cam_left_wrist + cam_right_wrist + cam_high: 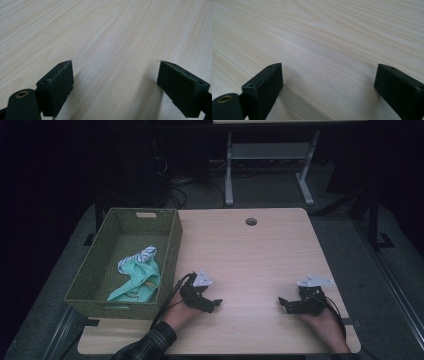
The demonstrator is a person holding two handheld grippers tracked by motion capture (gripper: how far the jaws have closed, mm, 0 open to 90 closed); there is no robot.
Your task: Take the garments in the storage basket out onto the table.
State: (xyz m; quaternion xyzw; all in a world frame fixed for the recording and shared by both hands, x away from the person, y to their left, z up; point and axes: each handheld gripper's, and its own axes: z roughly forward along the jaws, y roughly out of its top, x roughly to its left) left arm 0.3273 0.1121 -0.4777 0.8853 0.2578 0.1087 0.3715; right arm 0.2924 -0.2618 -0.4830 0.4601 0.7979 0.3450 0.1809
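I'm resting both hands low near the table's [260, 250] front edge, left gripper [216, 303] and right gripper [283, 303] facing each other, jaws spread and holding nothing, bare wood lying between them, the cloth [136, 279] sitting in the basket [171, 250] at the left edge.

Green woven basket [170, 245] w/ mint & blue-white striped cloths [137, 277]; pale wood-grain table [260, 255]; black grippers.
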